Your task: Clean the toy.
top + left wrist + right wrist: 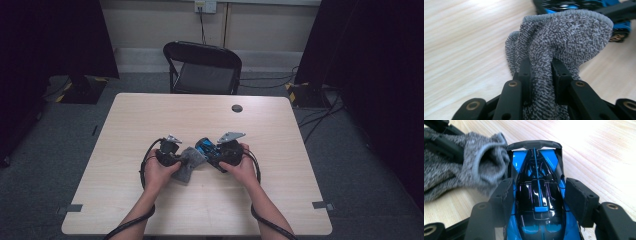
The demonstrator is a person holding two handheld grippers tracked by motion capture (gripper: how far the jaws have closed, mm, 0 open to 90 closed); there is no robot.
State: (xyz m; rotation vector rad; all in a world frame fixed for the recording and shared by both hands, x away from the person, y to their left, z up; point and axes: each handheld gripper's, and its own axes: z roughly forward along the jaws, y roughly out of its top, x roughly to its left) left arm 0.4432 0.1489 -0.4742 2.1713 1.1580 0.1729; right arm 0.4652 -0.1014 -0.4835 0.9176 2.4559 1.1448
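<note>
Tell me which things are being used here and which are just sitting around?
Being used:
grey sock, pinched by the left claw
blue toy car, gripped by the right claw

Just sitting around:
black folding chair behind the table
small dark round thing on the tabletop

I am looking down on a pale wooden table [150, 120] that is carrying very little. A grey knitted sock [187, 162] is lying near its middle, partly lifted off the wood, and a blue and black toy car [204, 146] is sitting just beside it (whether its wheels are touching the top, I cannot tell). A small dark round cap [237, 108] is resting flush near the far edge.
</note>
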